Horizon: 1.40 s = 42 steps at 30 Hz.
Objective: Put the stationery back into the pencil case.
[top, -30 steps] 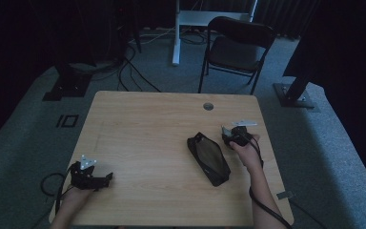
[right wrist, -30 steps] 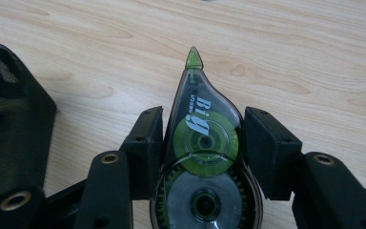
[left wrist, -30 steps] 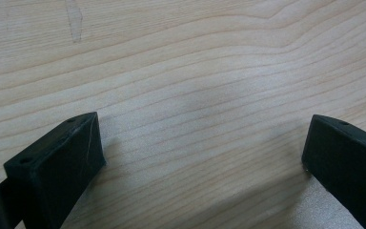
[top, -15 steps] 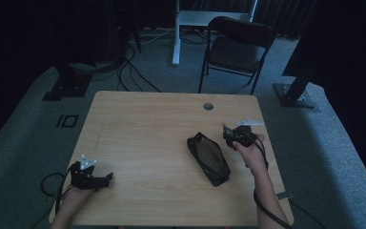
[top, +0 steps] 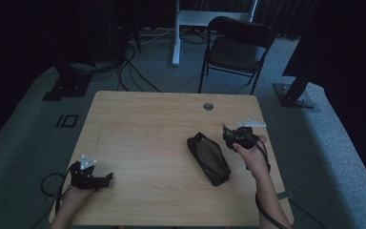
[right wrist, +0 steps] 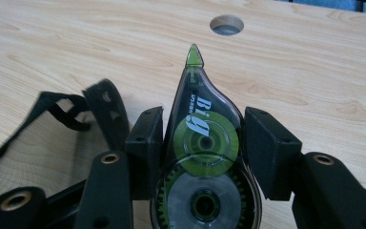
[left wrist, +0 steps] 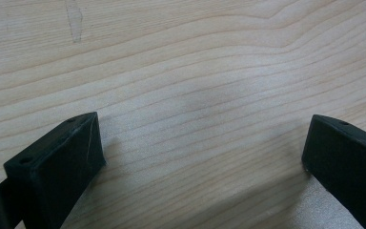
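Observation:
A green and clear correction tape dispenser [right wrist: 195, 105] is clamped between the jaws of my right gripper [right wrist: 203, 138], its tip pointing away toward the table hole. In the high view the right gripper [top: 227, 132] hovers just right of a black zip pouch [top: 208, 158] that lies slantwise on the wooden table [top: 147, 124]. One black edge of the pouch [right wrist: 102, 100] shows to the left of the jaws. My left gripper [top: 106, 178] rests at the table's near left corner, and its jaws [left wrist: 202, 138] stand wide open over bare wood.
A round cable hole [top: 208, 106] sits near the table's far edge. Behind the table stands a dark folding chair [top: 236, 45]. Cables and stand bases lie on the grey carpet at the far left [top: 71, 81] and far right [top: 293, 95].
My right gripper has drifted slightly toward the person and tilted, still holding the correction tape. The left gripper and the pouch have not moved.

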{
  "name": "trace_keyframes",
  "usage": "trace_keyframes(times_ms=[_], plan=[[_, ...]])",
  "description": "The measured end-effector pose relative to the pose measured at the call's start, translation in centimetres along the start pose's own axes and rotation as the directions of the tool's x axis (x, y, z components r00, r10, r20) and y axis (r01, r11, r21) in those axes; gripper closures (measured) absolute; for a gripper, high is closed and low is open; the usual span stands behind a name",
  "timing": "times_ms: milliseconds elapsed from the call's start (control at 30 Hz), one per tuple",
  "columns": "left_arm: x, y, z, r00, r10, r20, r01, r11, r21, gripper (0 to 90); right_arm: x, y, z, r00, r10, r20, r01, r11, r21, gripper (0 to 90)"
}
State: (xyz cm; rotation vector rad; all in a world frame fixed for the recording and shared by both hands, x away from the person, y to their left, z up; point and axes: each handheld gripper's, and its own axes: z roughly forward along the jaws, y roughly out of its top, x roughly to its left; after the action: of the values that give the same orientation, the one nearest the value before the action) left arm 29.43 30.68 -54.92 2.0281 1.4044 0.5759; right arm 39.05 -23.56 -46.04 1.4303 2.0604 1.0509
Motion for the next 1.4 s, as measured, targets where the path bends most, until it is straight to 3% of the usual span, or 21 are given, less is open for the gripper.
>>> trace_keyframes(times_ms=[567, 1067, 1400], plan=[[0.0, 0.0, 0.0, 1.0, -0.001, 0.0, 0.001, 1.0, -0.001, 0.2, 3.9, 0.9, -3.1, 0.9975, -0.067, -0.022, 0.066, 0.997, -0.028, 49.8], [0.0, 0.0, 0.0, 1.0, -0.001, 0.0, 0.001, 1.0, -0.001, 0.2, 6.7, 0.7, -3.8, 0.9916, -0.104, -0.076, 0.102, 0.994, -0.033, 49.8], [0.0, 0.0, 0.0, 1.0, -0.001, 0.0, 0.001, 1.0, -0.001, 0.2, 8.0, -0.3, -2.9, 0.9884, -0.11, -0.105, 0.112, 0.994, 0.014, 49.8]])
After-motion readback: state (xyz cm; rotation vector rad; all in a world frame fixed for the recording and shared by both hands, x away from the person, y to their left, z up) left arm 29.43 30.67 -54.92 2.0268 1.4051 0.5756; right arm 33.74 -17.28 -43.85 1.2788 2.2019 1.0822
